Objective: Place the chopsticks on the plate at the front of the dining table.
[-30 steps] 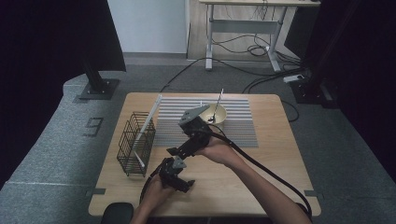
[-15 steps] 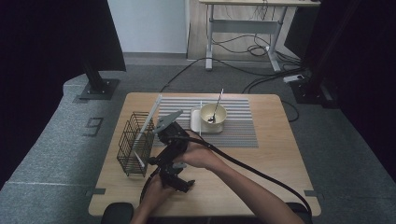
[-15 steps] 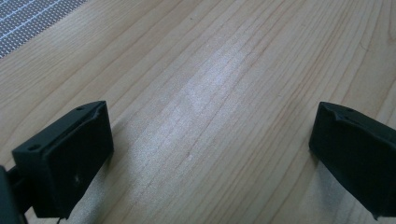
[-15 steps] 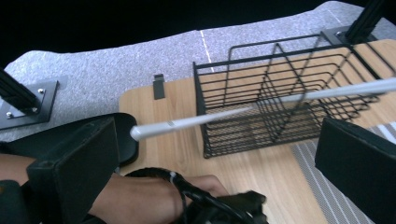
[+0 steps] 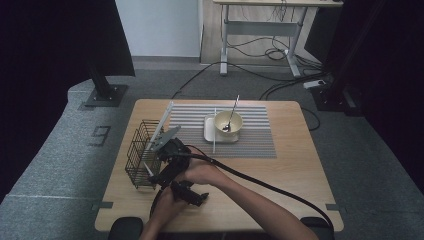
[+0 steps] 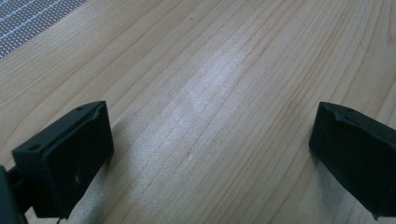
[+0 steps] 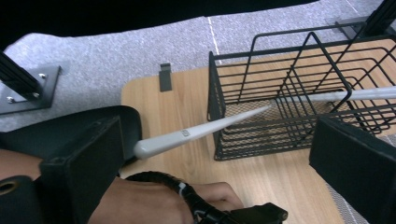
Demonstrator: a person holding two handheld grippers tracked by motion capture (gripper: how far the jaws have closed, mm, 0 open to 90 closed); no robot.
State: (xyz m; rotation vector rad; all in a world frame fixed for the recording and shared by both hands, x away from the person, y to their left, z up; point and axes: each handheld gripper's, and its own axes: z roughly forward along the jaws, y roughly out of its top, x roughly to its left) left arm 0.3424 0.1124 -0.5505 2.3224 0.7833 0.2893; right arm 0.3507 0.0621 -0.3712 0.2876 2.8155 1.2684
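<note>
Chopstick point(image 7: 201, 131) lies slanted through black wire basket point(image 7: 299, 93) on worktop point(image 5: 280, 175); right claw point(image 5: 157, 170) spread beside basket; left claw point(image 5: 192, 195) spread, empty, over bare wood.

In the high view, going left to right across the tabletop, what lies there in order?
Black wire basket → the right gripper beside it → white chopstick on the striped mat → cream bowl with a spoon in it, on a square white plate.

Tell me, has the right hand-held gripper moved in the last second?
Yes. The right hand-held gripper moved left, away from the bowl on the striped mat, to the wire basket.
</note>
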